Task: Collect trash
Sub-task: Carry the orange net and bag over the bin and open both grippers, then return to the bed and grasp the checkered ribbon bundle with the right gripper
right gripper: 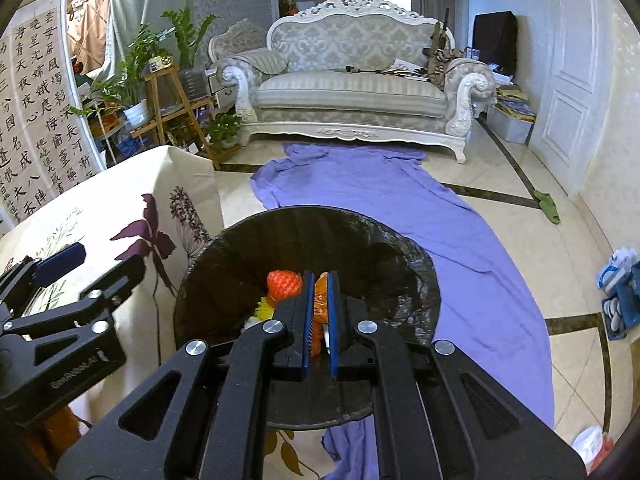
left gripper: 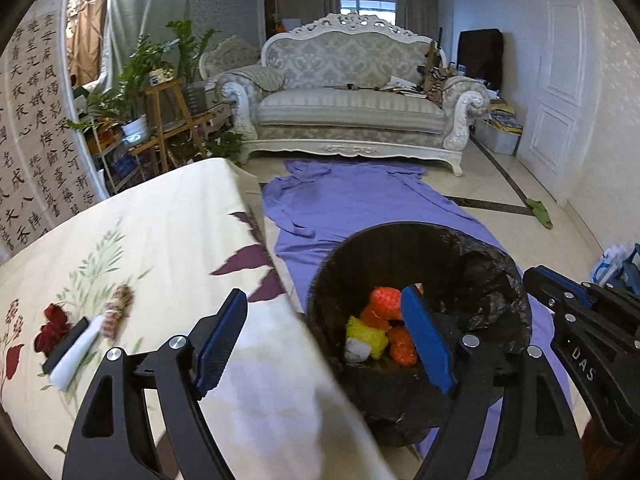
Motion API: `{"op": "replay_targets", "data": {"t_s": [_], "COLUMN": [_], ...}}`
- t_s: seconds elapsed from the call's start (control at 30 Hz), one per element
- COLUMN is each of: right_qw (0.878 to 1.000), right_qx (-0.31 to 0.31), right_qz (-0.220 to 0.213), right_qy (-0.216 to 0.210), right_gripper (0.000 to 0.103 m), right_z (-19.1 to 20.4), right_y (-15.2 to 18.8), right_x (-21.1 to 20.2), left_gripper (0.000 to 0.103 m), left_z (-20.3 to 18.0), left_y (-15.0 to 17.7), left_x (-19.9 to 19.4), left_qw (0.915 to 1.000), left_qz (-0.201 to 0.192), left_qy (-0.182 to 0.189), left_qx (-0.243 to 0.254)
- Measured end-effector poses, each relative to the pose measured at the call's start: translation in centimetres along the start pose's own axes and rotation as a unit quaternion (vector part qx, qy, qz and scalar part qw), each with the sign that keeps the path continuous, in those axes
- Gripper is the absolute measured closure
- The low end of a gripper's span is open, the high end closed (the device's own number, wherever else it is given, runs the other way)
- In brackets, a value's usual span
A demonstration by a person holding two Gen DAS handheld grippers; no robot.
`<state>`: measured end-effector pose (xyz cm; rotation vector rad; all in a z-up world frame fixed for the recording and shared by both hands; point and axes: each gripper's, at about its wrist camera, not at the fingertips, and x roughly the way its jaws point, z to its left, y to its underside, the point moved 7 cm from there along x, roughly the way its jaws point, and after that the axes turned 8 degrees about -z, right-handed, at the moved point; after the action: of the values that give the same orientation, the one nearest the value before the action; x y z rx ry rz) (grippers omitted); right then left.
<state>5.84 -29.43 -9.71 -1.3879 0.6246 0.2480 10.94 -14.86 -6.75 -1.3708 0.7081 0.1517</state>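
A round bin (left gripper: 496, 264) lined with a black bag stands on the floor beside the table (left gripper: 140, 240). Inside lie orange foam nets (left gripper: 384, 300), a yellow one (left gripper: 368, 336) and a white scrap (left gripper: 356, 350). My left gripper (left gripper: 326, 340) is open and empty, with one finger over the table's edge and the other over the bin. My right gripper (right gripper: 320, 316) hangs over the bin (right gripper: 248, 240), shut. Orange shows in the slit between its pads, and I cannot tell whether it is pinched there. On the cloth lie a red crumpled scrap (left gripper: 50, 326), a white roll (left gripper: 76, 354) and a brownish wrapper (left gripper: 118, 308).
A purple sheet (left gripper: 360, 204) covers the floor from the bin to the ornate sofa (left gripper: 352, 108). Plants on a wooden stand (left gripper: 168, 120) crowd the left. A green slipper (left gripper: 540, 212) lies near the white door (left gripper: 560, 80). Blue bags (right gripper: 620, 296) sit at the right edge.
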Motion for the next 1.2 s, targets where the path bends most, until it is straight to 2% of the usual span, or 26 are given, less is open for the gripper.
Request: {"op": "replay_targets", "data": {"t_s": [0.07, 0.13, 0.33, 0.53, 0.93, 1.2], "right_qw": [1.000, 1.000, 0.999, 0.994, 0.978, 0.970], "right_qx": [-0.004, -0.008, -0.030, -0.063, -0.117, -0.139], "right_qz": [0.000, -0.003, 0.000, 0.005, 0.017, 0.034], "right_qy": [-0.006, -0.014, -0.044, -0.090, -0.172, -0.197], "right_gripper": [0.094, 0.076, 0.075, 0.075, 0.075, 0.074], "right_z": [0.8, 1.9, 6.0, 11.8, 22.7, 29.1], "right_y": [-0.2, -0.3, -0.4, -0.3, -0.2, 0.0], "right_x": [-0.1, -0.2, -0.2, -0.4, -0.3, 1.6], "left_gripper": [0.026, 0.026, 0.026, 0.026, 0.026, 0.026], "left_z": [1.1, 2.3, 7.1, 12.3, 22.4, 26.9], "left_y": [0.1, 0.2, 1.3, 2.7, 5.7, 7.5], "left_x": [-0.6, -1.2, -2.9, -4.7, -8.3, -9.5], "left_qw": [0.9999, 0.9997, 0.9976, 0.9927, 0.9761, 0.9658], "left_qz": [-0.003, -0.004, 0.003, 0.008, 0.016, 0.025], "left_qy": [-0.010, -0.021, -0.061, -0.106, -0.189, -0.222], "left_qx": [-0.002, -0.006, -0.033, -0.056, -0.106, -0.132]}}
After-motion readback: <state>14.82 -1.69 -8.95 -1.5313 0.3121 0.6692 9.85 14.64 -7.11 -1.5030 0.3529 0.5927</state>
